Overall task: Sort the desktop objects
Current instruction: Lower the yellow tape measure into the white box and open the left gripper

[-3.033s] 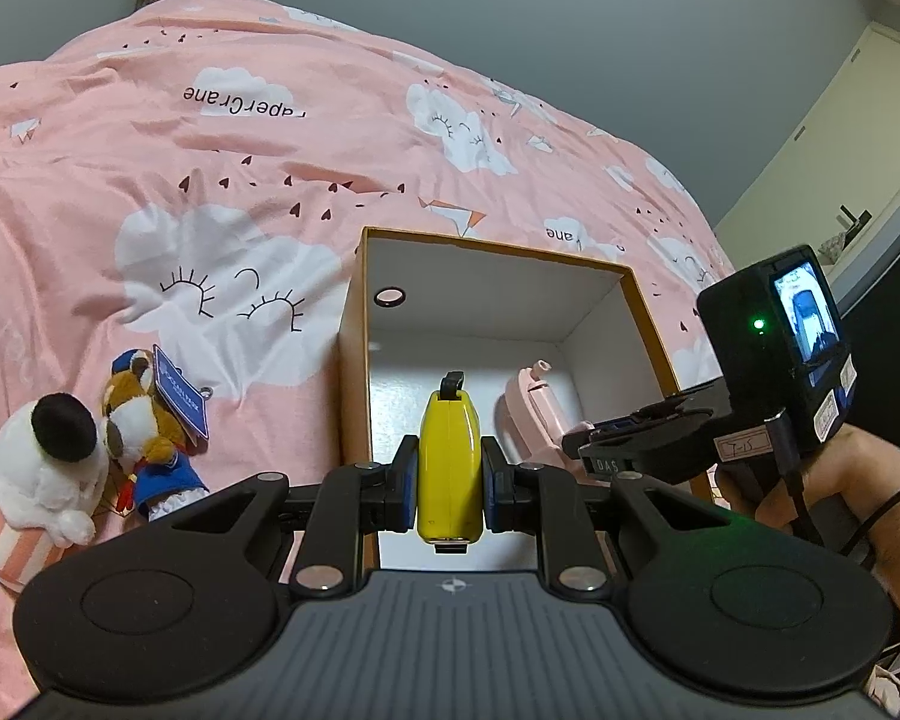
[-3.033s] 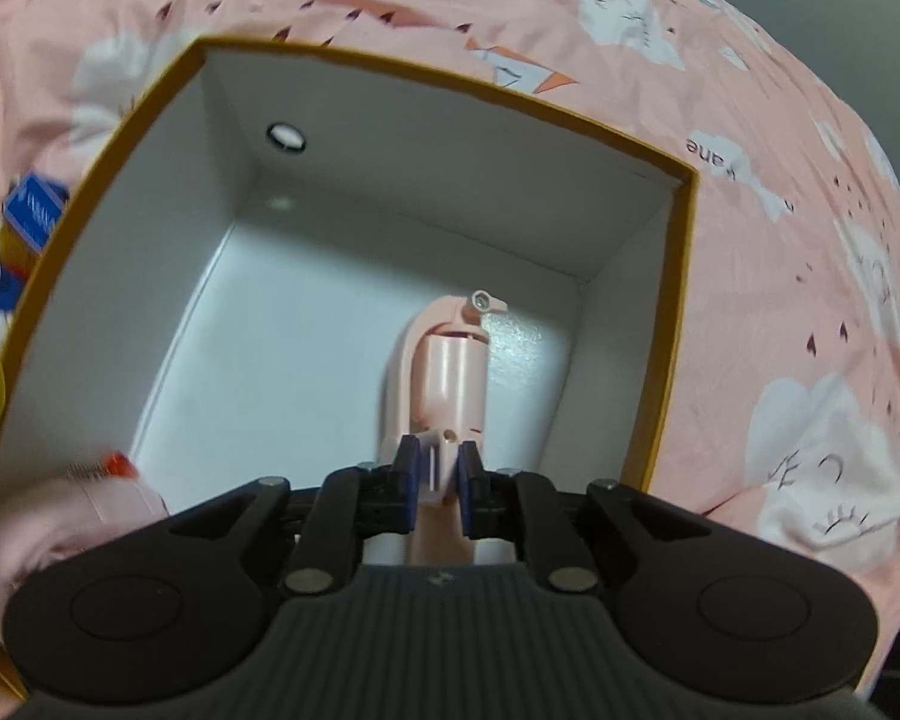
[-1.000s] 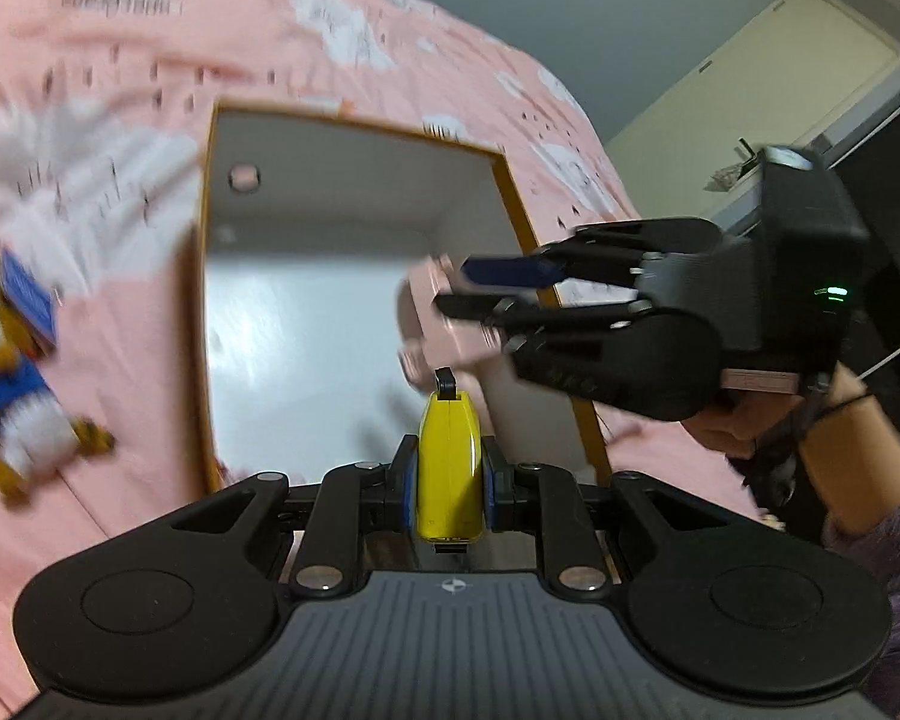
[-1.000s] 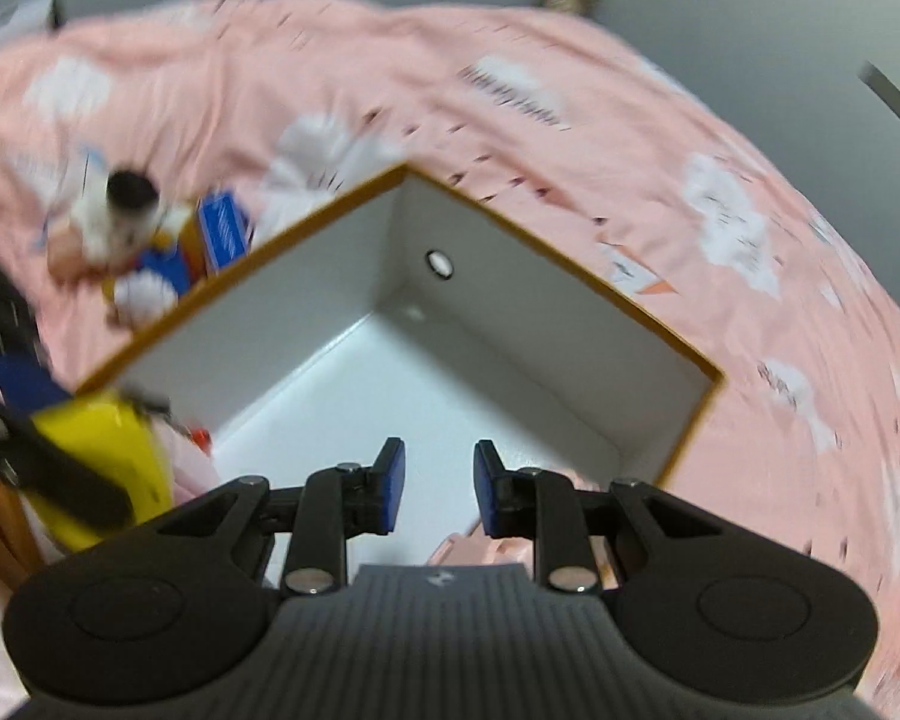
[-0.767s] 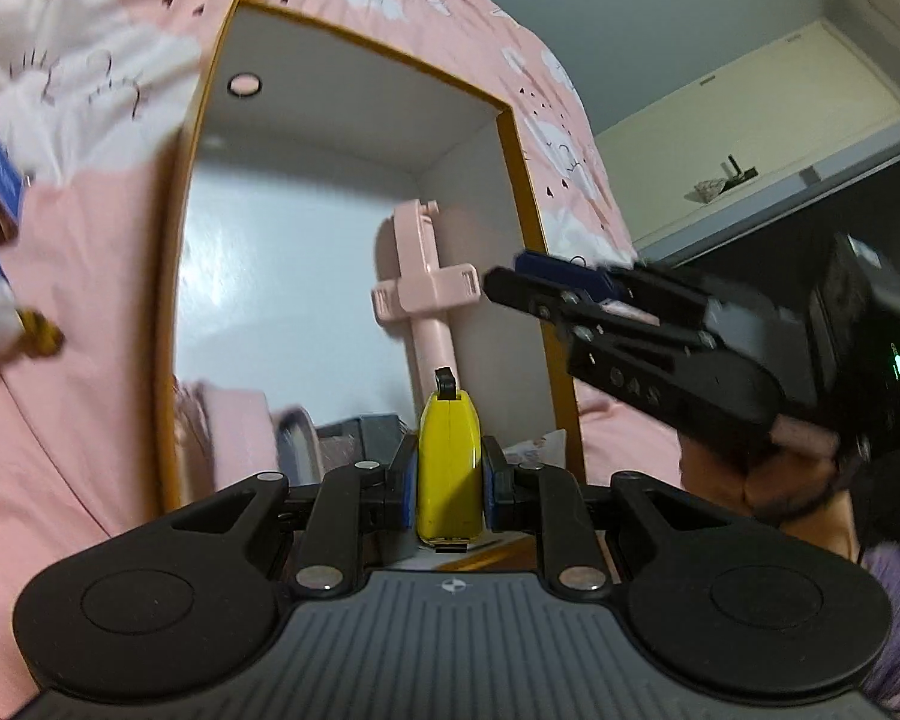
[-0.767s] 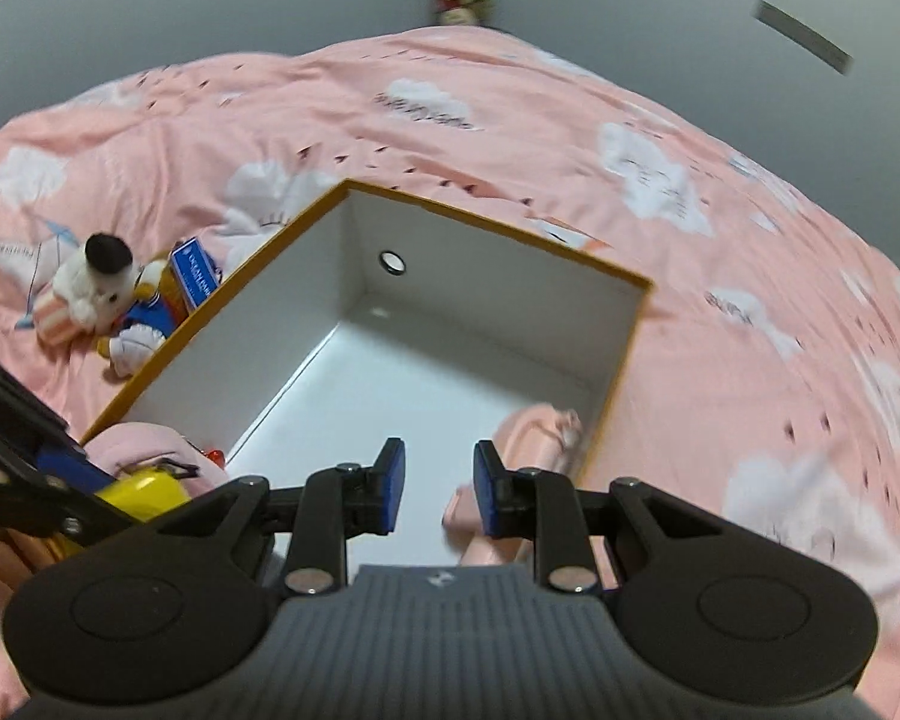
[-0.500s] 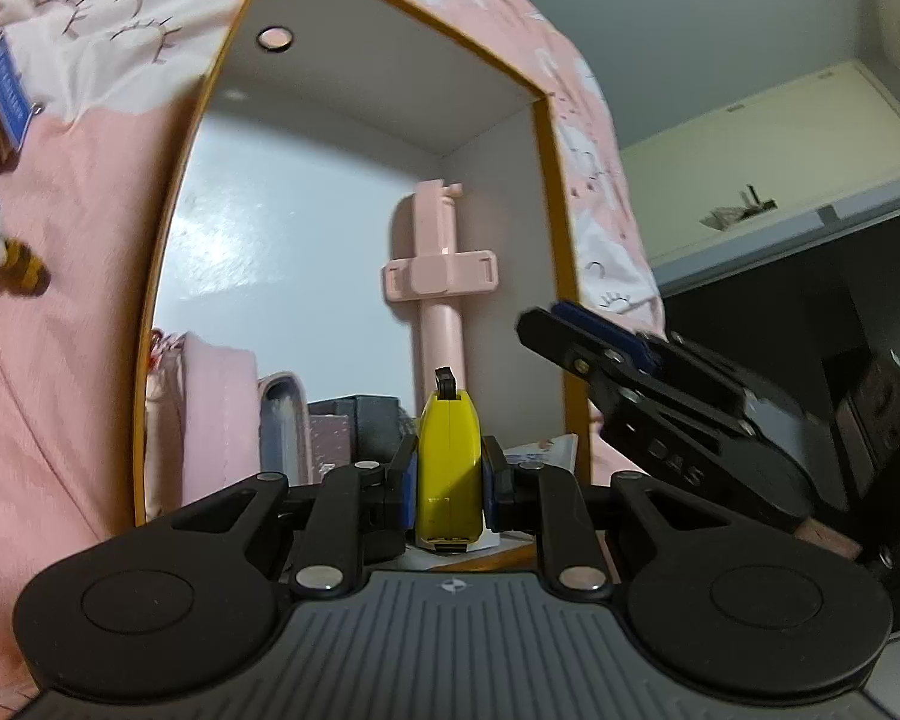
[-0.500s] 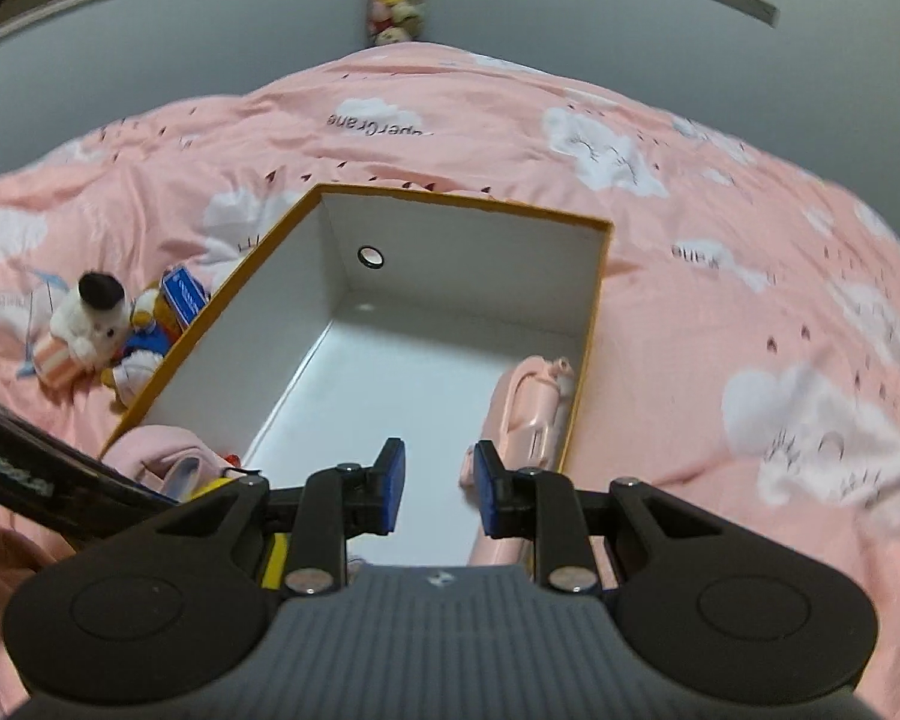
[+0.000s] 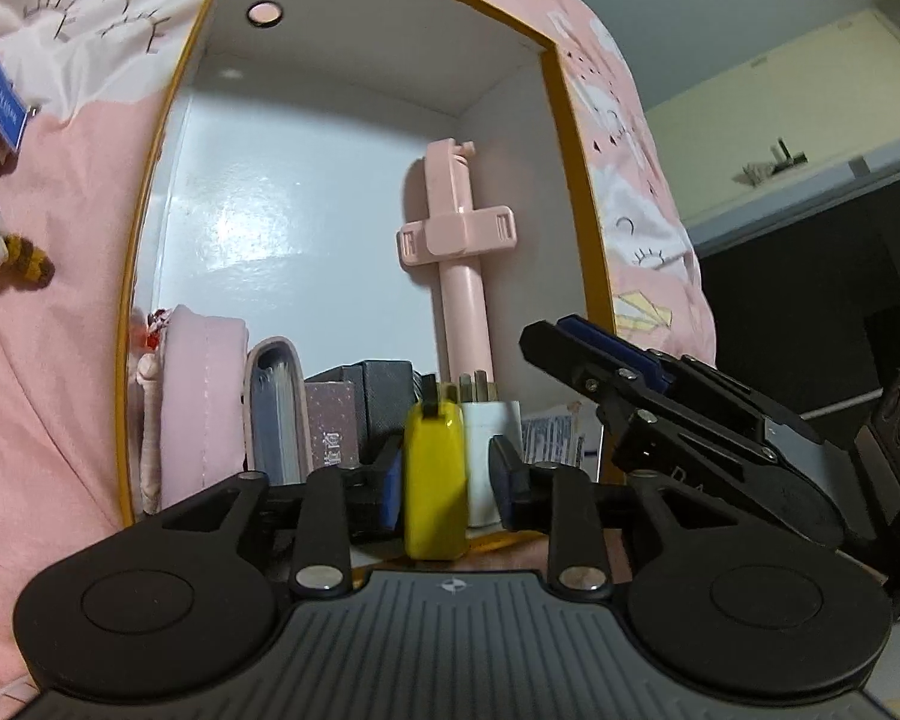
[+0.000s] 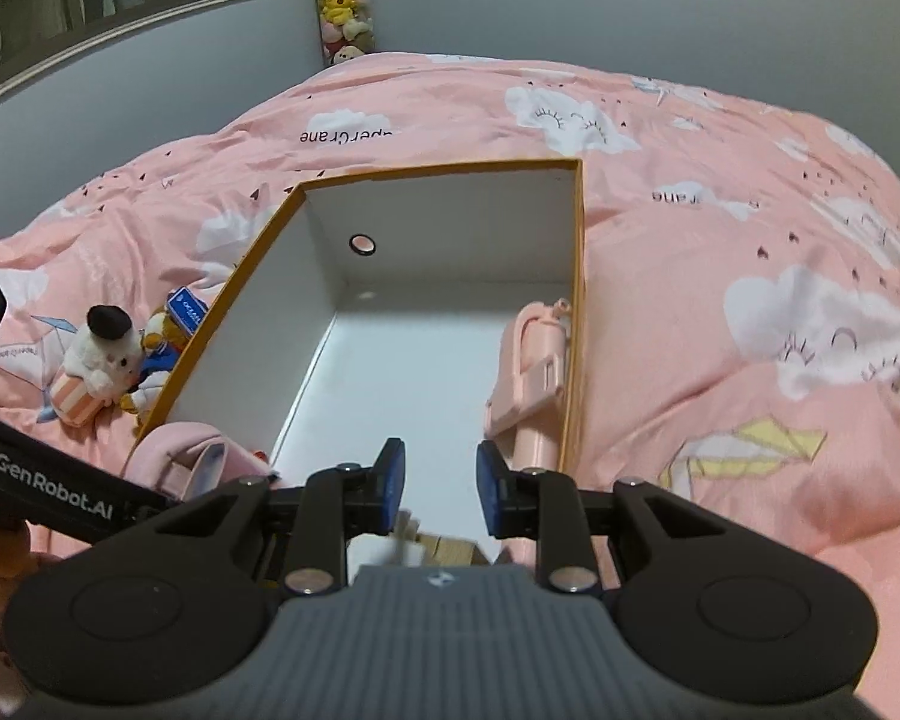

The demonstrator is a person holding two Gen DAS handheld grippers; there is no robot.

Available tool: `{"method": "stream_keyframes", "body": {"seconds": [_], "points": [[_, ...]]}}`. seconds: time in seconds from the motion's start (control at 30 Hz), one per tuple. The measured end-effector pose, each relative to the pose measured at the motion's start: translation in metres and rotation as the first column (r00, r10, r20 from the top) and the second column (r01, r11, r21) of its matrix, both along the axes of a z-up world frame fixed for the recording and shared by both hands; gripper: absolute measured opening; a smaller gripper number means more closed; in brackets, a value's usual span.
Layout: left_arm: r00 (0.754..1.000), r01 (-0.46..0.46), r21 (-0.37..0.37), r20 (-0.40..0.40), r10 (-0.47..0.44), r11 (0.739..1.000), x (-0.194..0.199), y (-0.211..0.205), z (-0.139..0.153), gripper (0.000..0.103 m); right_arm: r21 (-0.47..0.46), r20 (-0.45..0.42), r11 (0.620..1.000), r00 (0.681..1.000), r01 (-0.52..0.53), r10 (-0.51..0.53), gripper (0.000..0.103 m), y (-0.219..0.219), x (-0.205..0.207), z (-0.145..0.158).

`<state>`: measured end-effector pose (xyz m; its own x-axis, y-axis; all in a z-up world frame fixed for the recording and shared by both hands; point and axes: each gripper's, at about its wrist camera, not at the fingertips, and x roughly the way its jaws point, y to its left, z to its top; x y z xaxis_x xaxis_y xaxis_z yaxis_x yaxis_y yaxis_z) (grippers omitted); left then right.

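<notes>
A white box with an orange rim (image 9: 576, 138) (image 10: 576, 276) lies on the pink bedspread. A pink selfie stick (image 9: 459, 252) (image 10: 531, 360) lies inside along its right wall. My left gripper (image 9: 450, 477) is over the box's near end with its jaws spread; a yellow object (image 9: 435, 477) stands between them, touching only the left pad. A white plug (image 9: 489, 450), dark cases (image 9: 366, 414) and a pink pouch (image 9: 201, 396) stand at the near end. My right gripper (image 10: 435, 489) is open and empty above the near edge.
Two small plush toys (image 10: 111, 360) and a blue card (image 10: 187, 305) lie on the bedspread left of the box. A hanging strip of plush toys (image 10: 345, 0) is on the far wall. The right gripper's body (image 9: 690, 420) sits close at the right of the left one.
The right gripper let go of the selfie stick and pulled back and up. The left gripper carried the yellow object over the box's near end and its jaws have just spread.
</notes>
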<state>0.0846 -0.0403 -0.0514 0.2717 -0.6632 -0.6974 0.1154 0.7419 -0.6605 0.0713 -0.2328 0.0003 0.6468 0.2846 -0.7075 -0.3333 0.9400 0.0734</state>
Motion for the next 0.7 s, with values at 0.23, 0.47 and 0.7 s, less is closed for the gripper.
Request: {"method": "stream_keyframes", "body": {"seconds": [0.23,0.47,0.7], "points": [[0.997,0.018,0.129,0.067,-0.027,0.991,-0.015,0.002,0.020,0.045,-0.012,0.009,1.000,1.000,0.029,-0.029,0.028,-0.006,-0.009,0.001],[0.994,0.020,0.196,0.106,-0.042,0.980,-0.027,0.005,0.030,0.036,0.005,0.009,0.999,0.999,0.036,-0.036,0.028,-0.008,-0.011,0.002],[0.995,0.051,0.193,0.079,-0.067,0.980,-0.022,-0.003,0.020,0.018,0.001,0.022,0.999,0.999,0.044,-0.044,0.028,-0.010,-0.014,0.005]]}}
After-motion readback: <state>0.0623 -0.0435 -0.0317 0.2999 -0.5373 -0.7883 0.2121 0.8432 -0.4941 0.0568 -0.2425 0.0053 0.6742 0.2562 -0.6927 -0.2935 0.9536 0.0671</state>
